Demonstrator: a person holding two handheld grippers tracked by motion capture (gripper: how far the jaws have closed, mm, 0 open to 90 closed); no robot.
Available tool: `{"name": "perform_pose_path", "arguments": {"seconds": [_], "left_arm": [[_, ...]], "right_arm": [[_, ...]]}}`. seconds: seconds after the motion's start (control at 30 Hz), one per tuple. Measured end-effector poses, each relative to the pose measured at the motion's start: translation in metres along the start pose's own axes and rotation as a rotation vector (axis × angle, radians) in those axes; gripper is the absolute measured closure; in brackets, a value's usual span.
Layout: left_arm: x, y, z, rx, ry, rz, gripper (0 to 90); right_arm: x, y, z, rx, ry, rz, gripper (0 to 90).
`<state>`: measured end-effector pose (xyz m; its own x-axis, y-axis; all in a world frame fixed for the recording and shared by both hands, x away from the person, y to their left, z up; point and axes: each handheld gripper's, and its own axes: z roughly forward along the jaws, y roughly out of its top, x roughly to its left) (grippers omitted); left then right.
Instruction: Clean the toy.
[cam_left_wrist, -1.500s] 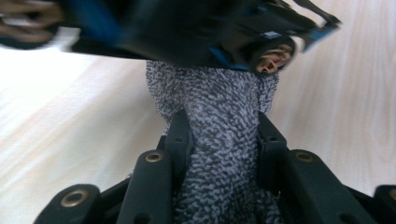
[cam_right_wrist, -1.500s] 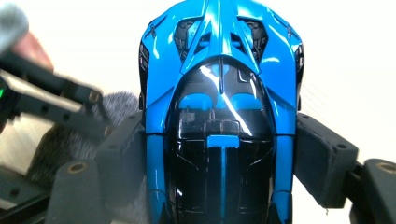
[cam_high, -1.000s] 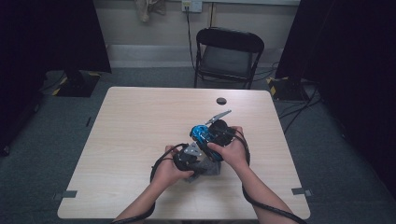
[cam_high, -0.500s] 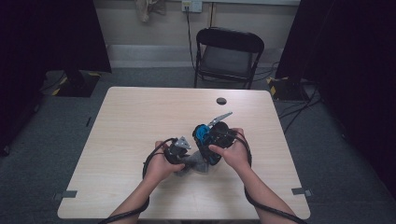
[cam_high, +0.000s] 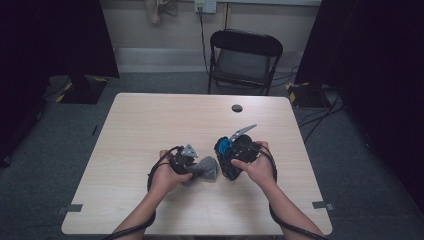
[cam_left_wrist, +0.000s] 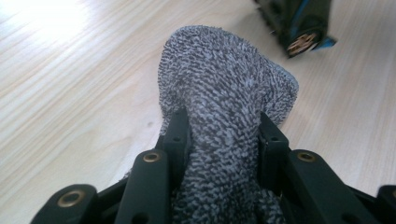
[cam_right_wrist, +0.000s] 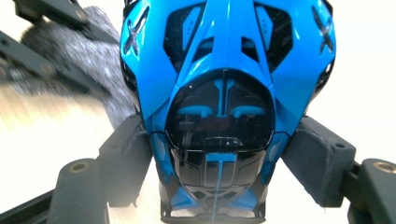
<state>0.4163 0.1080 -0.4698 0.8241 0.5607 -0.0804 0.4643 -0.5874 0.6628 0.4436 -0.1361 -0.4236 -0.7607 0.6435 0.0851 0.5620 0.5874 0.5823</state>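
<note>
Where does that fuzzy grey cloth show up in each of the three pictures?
High view: the grey cloth lies low at centre, in the left gripper.
Left gripper view: it fills the middle, clamped between the two black jaws.
Right gripper view: it sits blurred at the upper left, beside the blue toy car.
Shared landmark: the pale wooden table.

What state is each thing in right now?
Grey cloth: bunched, clamped in the left gripper.
Blue and black toy car: gripped by its sides in the right gripper, held off the table.
Folding chair: unfolded, empty.
Table: black round piece near far edge.
</note>
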Motion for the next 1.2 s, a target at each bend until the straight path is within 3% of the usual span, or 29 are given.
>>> {"name": "perform_pose_path", "arguments": {"seconds": [0.2, 0.63, 0.9, 1.07, 1.2], "left_arm": [[0.011, -0.005, -0.013, -0.005, 0.035, -0.017, 64.4], [0.031, -0.025, -0.042, -0.02, 0.105, -0.062, 64.4], [0.04, -0.036, -0.051, -0.013, 0.128, -0.085, 64.5], [0.047, -0.046, -0.056, -0.012, 0.161, -0.103, 64.5], [0.052, -0.05, -0.056, -0.018, 0.172, -0.115, 64.4]], "right_arm": [[-0.011, -0.01, -0.019, 0.006, -0.025, 0.015, 27.1], [-0.039, -0.035, -0.039, 0.063, -0.068, 0.062, 27.1], [-0.054, -0.048, -0.043, 0.095, -0.09, 0.094, 27.0], [-0.067, -0.053, -0.039, 0.111, -0.108, 0.139, 27.0], [-0.073, -0.055, -0.034, 0.088, -0.119, 0.164, 27.0]]}}
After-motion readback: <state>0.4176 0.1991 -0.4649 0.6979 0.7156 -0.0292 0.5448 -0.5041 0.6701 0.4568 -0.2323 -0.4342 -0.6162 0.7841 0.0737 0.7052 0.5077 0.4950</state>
